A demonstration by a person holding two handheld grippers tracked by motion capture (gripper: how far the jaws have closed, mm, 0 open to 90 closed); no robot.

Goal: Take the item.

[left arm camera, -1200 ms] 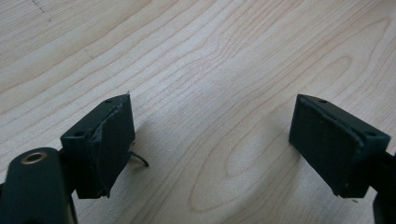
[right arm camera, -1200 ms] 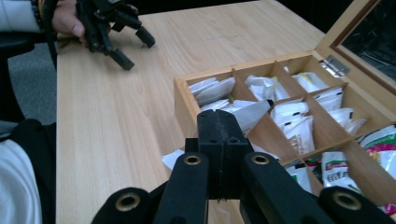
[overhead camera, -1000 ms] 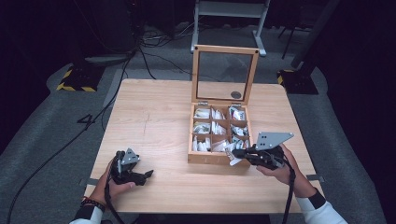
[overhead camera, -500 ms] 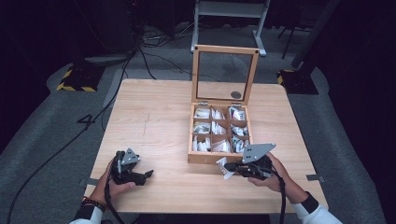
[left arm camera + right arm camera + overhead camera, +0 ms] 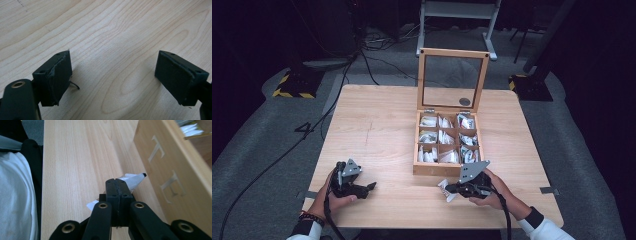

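A: Where is the small white paper sachet (image 5: 132,180) with dark print, and what holds it?

B: It is pinched flat in the right gripper (image 5: 117,185), whose black jaws are pressed together on it; one end sticks out past the tips and the other end shows below them. In the high view the sachet (image 5: 446,190) hangs just over the pale wooden table (image 5: 382,125), near its front edge; it is just in front of the open wooden compartment box (image 5: 447,170) with the glass-paned lid, and apart from it.

A: How far along is the work?

B: Judged from the layout, one sachet is out of the box and not yet set down; the nine compartments still hold white sachets, so most of the unloading appears to remain; no other sachet lies on the table.

A: State of the other tool?

B: The left gripper (image 5: 362,187) rests low near the table's front left corner, well apart from the box; in the left gripper view its jaws are spread with bare wood between them.
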